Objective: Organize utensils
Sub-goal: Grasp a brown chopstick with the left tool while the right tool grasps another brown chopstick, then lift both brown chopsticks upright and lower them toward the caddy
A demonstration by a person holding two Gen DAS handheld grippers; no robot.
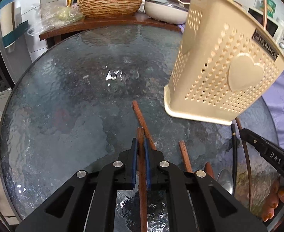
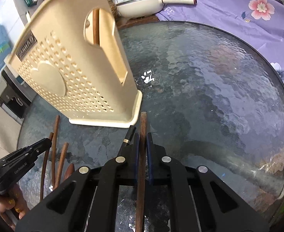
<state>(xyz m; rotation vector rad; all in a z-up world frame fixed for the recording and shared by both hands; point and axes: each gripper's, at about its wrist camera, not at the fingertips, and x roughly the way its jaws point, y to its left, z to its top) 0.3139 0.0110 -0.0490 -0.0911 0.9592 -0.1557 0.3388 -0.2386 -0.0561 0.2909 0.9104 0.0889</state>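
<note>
My left gripper (image 1: 140, 147) is shut on a brown wooden chopstick (image 1: 142, 174) that runs between its blue pads (image 1: 134, 160). More wooden sticks (image 1: 185, 156) and a metal spoon (image 1: 226, 179) lie on the glass table to its right. A beige perforated utensil holder (image 1: 225, 63) with a heart stands at the right. My right gripper (image 2: 142, 139) is shut on another brown chopstick (image 2: 142, 154). The holder (image 2: 68, 73) stands at its left, with one stick (image 2: 95, 25) inside. A black-handled utensil (image 2: 129, 135) lies beside the right fingers. The left gripper (image 2: 43, 145) shows at the lower left over loose sticks (image 2: 55, 145).
The round textured glass table (image 1: 68, 96) carries everything. Behind it a wooden shelf (image 1: 111, 22) bears a woven basket (image 1: 110, 4), a white lidded pan (image 1: 165, 9) and a plastic bag (image 1: 58, 15). A purple flowered cloth (image 2: 238, 13) lies past the table's far right edge.
</note>
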